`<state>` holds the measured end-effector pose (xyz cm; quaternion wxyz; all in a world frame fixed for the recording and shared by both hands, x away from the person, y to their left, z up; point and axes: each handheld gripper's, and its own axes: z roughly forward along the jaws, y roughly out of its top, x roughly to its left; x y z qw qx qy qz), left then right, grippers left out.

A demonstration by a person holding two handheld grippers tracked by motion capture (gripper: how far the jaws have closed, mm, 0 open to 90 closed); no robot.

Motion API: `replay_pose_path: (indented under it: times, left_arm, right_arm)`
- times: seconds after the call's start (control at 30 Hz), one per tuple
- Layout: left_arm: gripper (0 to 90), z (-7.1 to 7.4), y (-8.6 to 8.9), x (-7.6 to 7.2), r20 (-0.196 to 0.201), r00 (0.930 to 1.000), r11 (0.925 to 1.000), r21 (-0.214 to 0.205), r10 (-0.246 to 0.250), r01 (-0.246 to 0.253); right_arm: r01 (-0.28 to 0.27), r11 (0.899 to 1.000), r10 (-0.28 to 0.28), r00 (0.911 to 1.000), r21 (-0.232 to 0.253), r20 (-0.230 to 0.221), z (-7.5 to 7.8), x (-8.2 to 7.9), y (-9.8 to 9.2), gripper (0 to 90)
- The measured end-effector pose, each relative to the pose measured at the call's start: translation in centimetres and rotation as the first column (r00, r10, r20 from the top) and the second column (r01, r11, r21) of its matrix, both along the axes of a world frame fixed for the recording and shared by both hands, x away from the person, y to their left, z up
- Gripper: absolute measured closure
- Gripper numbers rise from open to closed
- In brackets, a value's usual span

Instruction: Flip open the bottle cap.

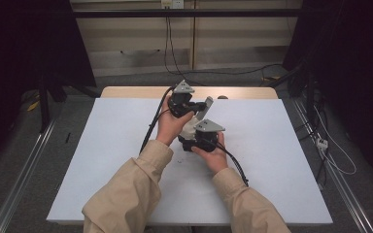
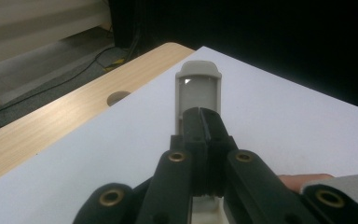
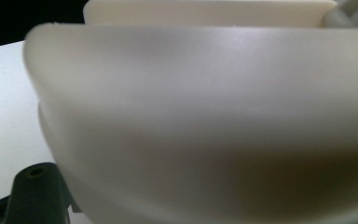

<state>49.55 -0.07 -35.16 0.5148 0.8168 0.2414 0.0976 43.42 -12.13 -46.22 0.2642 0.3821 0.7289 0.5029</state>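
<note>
From above, both hand-held grippers met near the white table's (image 1: 102,160) far edge on a cream-and-grey hinged plastic piece (image 1: 200,112). Left hand-held gripper (image 2: 201,122): jaws pressed together, pinching its grey flap. Right hand-held gripper (image 3: 37,186): clamped on the smooth cream body; probably light, stiff, slippery.

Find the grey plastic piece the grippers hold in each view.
High view: grey piece at table centre, between both grippers.
Left gripper view: centre, rising past the shut jaws.
Right gripper view: close and blurred, pale surface across the frame.
Shared landmark: white table top.
</note>
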Motion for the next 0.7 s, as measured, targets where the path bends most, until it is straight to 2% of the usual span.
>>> replay_pose_path:
  times: [0.7]
  left_arm:
    - [90.0,-0.58,-0.49,0.44,-0.015,0.9999,1.0,0.002,-0.007,0.007]
  right_arm:
    - [-0.001,1.0,0.001,1.0,0.002,-0.002,0.01,0.0,-0.06,18.9]
